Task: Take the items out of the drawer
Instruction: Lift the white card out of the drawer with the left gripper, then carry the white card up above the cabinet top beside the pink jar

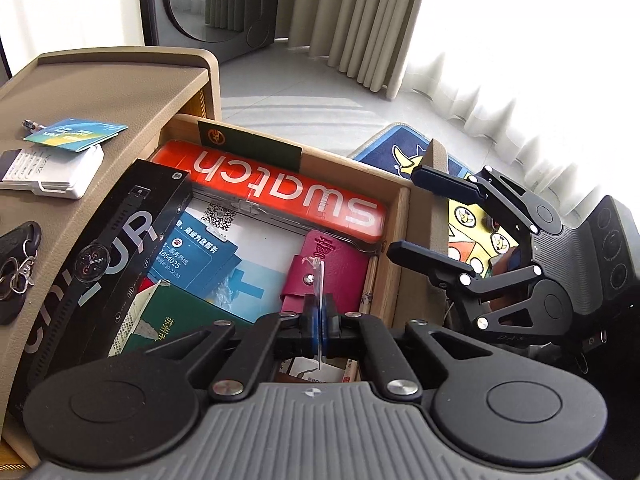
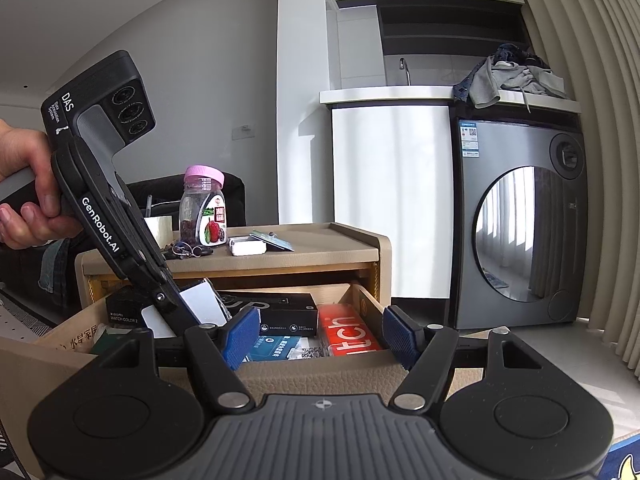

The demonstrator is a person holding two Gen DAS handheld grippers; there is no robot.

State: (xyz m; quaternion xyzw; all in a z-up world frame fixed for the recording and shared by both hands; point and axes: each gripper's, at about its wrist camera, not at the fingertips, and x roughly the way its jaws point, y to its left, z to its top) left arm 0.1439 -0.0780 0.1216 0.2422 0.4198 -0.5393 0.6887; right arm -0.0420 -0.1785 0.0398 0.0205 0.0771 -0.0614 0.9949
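Observation:
The wooden drawer (image 1: 400, 240) stands pulled out and full. Inside lie a red Swatch case (image 1: 288, 196), a black watch box (image 1: 116, 264), a magenta leather holder (image 1: 336, 264), blue cards (image 1: 200, 256) and a green booklet (image 1: 180, 320). My left gripper (image 1: 320, 314) is shut on a thin card (image 1: 320, 280), seen edge-on and lifted above the contents. In the right wrist view the same card (image 2: 202, 302) shows white in the left gripper (image 2: 178, 310), which tilts down into the drawer. My right gripper (image 2: 320, 336) stands open and empty at the drawer's padded front (image 2: 320, 376); the left wrist view shows this gripper (image 1: 436, 218) beside the drawer.
The beige nightstand top (image 1: 132, 92) carries a white box (image 1: 52, 172), a blue-green card (image 1: 76, 132), keys (image 1: 20, 264) and a pink-lidded jar (image 2: 202, 208). A washing machine (image 2: 520, 224), curtains (image 1: 360, 20) and a patterned rug (image 1: 404, 152) lie beyond. A hand (image 2: 28, 196) grips the left handle.

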